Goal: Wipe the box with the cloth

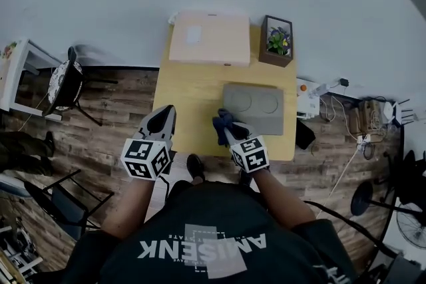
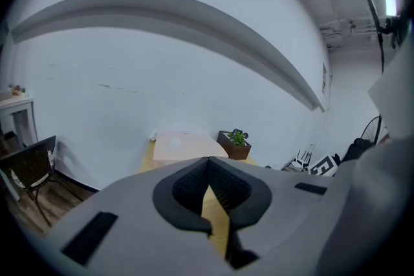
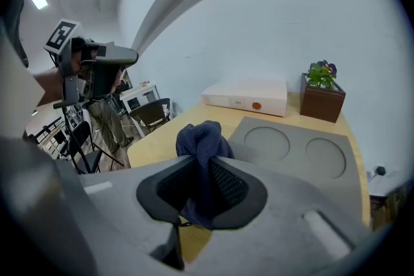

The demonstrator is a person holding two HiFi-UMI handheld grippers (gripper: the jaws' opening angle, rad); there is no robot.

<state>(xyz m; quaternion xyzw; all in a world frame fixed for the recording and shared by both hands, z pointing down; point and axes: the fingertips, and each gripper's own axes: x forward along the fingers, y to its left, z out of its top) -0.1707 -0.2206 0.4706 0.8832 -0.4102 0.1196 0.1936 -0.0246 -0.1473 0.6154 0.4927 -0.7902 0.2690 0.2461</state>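
Cloth (image 3: 202, 139) stands bunched upright, pinched by right gripper (image 3: 206, 171) — left gripper (image 2: 207, 165) pressed together.

Bunched navy cloth (image 3: 202, 139); seemingly closed box (image 1: 210, 36)

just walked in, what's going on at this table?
A person works at the yellow table with two handheld grippers. The right gripper is clamped on a dark blue cloth, by the near corner of a grey two-recess tray. The left gripper is shut and empty. The white box at the far edge isn't touched yet.
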